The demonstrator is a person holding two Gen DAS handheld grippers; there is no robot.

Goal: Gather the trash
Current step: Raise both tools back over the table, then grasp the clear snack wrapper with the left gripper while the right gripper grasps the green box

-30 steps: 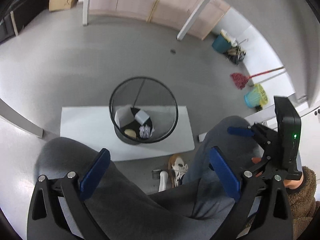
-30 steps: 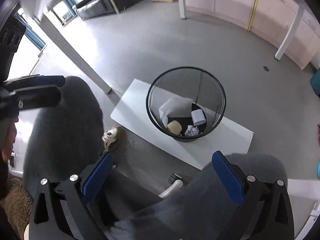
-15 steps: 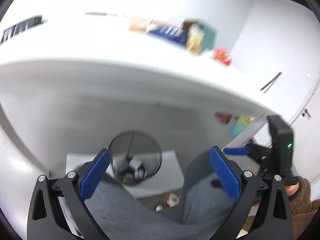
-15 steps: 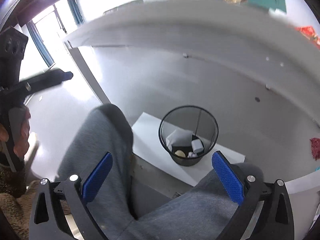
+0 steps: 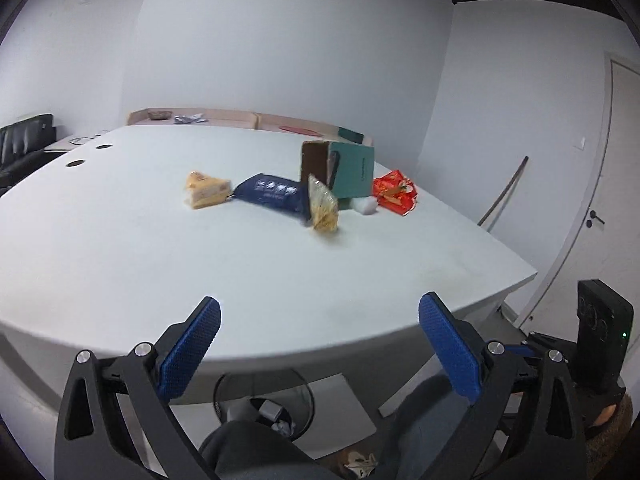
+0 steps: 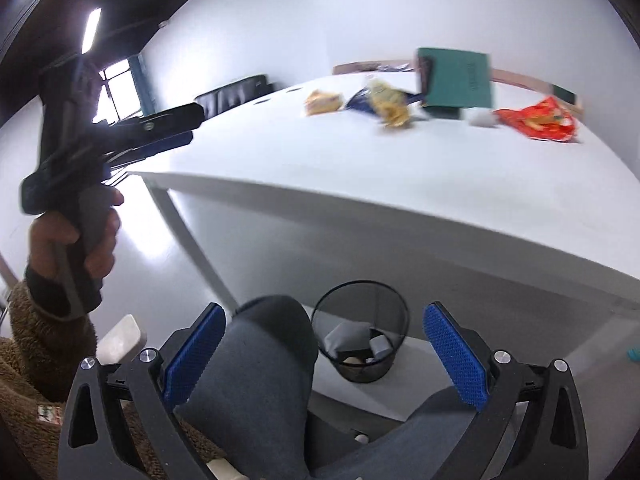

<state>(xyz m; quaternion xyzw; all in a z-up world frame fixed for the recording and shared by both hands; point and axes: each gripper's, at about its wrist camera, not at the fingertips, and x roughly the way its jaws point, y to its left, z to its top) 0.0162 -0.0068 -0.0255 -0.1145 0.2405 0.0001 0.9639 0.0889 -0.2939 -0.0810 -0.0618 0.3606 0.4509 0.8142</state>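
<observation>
— Both our grippers have swung up from the floor: a second ago we looked straight down into the wire mesh wastebasket, and now the white table fills the left wrist view, with the basket low under its front edge.

— Agreed. Going left to right along the tabletop, what do we have?

— We see a yellow wrapped snack, then a dark blue packet touching it, then a clear bag of yellowish crisps standing in front of the blue packet's right end. Behind that stands a teal box, upright, with a small white crumpled ball at its foot, and just beside the ball a red wrapper. All of it sits well apart from our fingers.

— And our left gripper?

— Its blue pads are spread wide over the near table edge, with nothing between them.

— Our right gripper?

— Spread wide too, empty, hanging above a grey-trousered knee, with the wastebasket showing between the pads. Inside the basket we make out grey and white scraps, too blurred to name.

— The right wrist view also catches our left hand clasping its gripper's handle at the far left.
</observation>
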